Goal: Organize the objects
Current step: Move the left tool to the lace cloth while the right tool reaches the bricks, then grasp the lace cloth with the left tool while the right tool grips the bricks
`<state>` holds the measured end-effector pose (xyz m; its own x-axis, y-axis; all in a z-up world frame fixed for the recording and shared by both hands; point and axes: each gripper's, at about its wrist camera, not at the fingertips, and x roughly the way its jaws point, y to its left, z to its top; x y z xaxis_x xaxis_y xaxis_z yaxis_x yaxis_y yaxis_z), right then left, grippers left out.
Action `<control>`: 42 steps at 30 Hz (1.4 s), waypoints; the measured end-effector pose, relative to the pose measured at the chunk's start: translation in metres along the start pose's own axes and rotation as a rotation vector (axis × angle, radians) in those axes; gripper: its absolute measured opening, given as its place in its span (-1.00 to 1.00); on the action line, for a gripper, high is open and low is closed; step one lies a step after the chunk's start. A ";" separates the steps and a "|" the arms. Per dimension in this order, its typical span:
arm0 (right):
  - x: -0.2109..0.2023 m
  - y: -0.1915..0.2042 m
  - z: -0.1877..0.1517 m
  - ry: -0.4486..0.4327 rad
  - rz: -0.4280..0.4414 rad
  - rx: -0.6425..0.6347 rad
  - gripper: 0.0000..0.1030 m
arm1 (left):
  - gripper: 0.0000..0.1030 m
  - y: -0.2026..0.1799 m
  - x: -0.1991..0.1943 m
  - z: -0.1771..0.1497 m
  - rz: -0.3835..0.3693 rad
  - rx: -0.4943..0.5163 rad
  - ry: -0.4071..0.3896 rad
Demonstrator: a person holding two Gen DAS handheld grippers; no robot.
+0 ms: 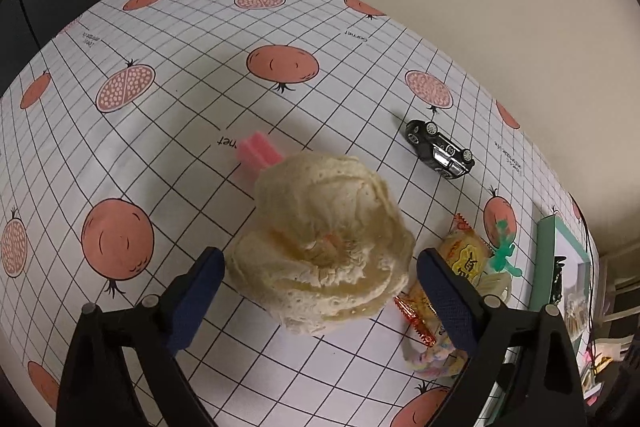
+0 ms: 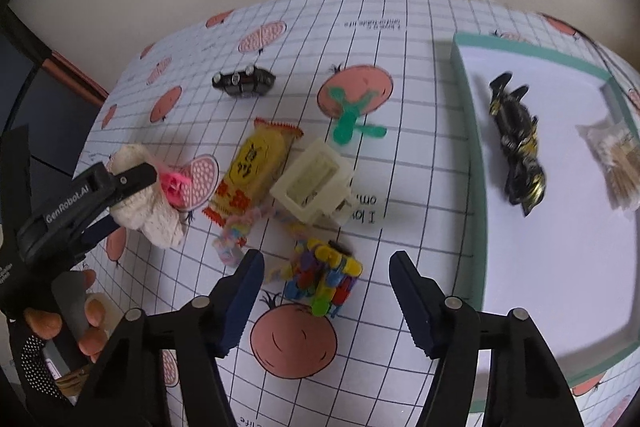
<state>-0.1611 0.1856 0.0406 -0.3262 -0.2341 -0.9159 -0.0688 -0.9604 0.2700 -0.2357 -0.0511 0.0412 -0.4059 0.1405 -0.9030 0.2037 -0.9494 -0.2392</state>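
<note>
A cream knitted piece (image 1: 320,227) lies on the pomegranate-print tablecloth between the fingers of my left gripper (image 1: 320,259), which is open and straddles it. A pink block (image 1: 256,151) pokes out behind the knit. In the right wrist view, my right gripper (image 2: 326,261) stands open just above a multicoloured cube of plastic pieces (image 2: 324,279). The same view shows a left gripper finger (image 2: 132,177) lying across the knitted piece (image 2: 148,215), beside the pink block (image 2: 174,185).
A white tray with a green rim (image 2: 468,107) at the right holds a black-and-gold item (image 2: 518,147) and a packet of sticks (image 2: 618,163). Loose on the cloth: black toy car (image 2: 244,81), yellow snack packet (image 2: 256,171), cream plastic box (image 2: 312,179), green figure (image 2: 352,115), pastel braided cord (image 2: 236,235).
</note>
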 end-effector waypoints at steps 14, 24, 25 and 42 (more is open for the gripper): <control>0.012 -0.005 -0.003 0.071 0.030 0.031 -0.05 | 0.39 0.005 0.018 -0.006 0.021 -0.023 0.037; 0.018 -0.004 -0.006 0.076 0.087 0.049 -0.14 | -0.02 0.007 0.017 -0.005 0.013 -0.017 0.043; 0.018 -0.004 -0.006 0.073 0.091 0.049 -0.17 | -0.08 0.006 0.017 -0.005 0.012 -0.015 0.043; 0.016 -0.006 -0.004 0.069 0.121 0.059 -0.32 | -0.57 0.009 0.007 -0.001 -0.007 -0.016 0.027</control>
<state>-0.1616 0.1868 0.0235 -0.2700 -0.3593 -0.8933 -0.0884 -0.9146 0.3945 -0.2361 -0.0585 0.0328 -0.3833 0.1544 -0.9106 0.2155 -0.9438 -0.2508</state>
